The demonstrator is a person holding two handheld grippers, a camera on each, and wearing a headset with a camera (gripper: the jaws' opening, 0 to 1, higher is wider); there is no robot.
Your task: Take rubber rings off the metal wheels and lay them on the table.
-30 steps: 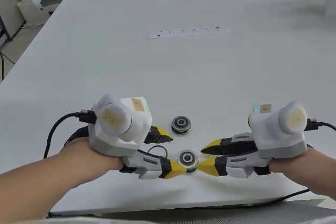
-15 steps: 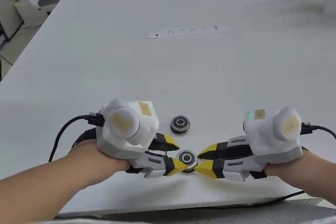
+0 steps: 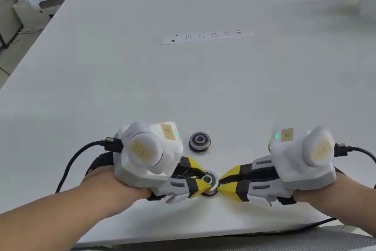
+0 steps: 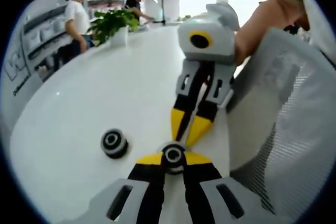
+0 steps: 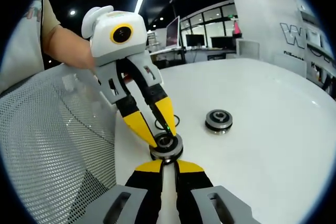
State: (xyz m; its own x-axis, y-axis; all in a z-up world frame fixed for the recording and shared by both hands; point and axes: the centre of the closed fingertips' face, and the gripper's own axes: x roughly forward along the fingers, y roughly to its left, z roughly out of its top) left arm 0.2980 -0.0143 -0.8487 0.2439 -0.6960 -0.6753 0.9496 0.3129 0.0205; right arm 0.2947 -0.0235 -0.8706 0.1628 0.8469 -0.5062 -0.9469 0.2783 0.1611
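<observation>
Head view: left gripper [image 3: 201, 184] and right gripper [image 3: 223, 182] pinch 1 wheel [image 3: 208, 178].

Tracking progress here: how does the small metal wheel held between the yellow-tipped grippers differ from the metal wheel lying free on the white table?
The gripped wheel is pinched between the left gripper and right gripper; the free wheel is untouched. The gripped wheel is nearer the front edge of the table; the free wheel lies farther in. Both look round, dark-rimmed, silvery-centred.
</observation>
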